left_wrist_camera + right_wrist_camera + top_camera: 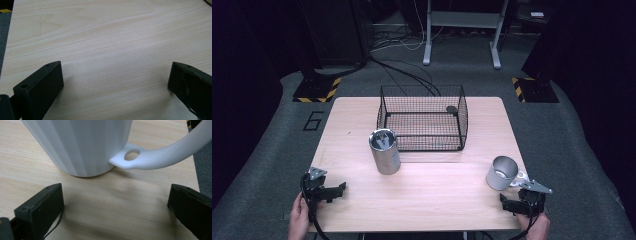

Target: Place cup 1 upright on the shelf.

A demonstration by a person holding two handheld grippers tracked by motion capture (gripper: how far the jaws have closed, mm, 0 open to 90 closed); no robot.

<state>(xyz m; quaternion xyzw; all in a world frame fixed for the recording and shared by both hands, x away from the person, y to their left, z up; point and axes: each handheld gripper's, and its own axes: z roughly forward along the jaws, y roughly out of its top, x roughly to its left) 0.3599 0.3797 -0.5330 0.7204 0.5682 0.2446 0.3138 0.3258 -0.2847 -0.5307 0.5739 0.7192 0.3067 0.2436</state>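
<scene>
High view: a pale wooden table (422,200) with a black wire basket (422,118) at its far middle. A tall metal canister (385,151) stands upright just in front of the basket's near left corner. A white mug (502,173) stands near the table's right edge, handle toward the near right. The left gripper (341,188) sits at the near left corner in the person's hand (298,220), well apart from both vessels. The right gripper (504,201) lies just short of the mug, at the near right corner.

Left gripper view: both black jaws spread wide over bare wood (nothing between them).

Right gripper view: the mug (82,145) stands upright on the table just beyond the jaws, its ribbed wall and handle (160,155) close ahead. The jaws are spread wide and hold nothing, short of touching the mug.
</scene>
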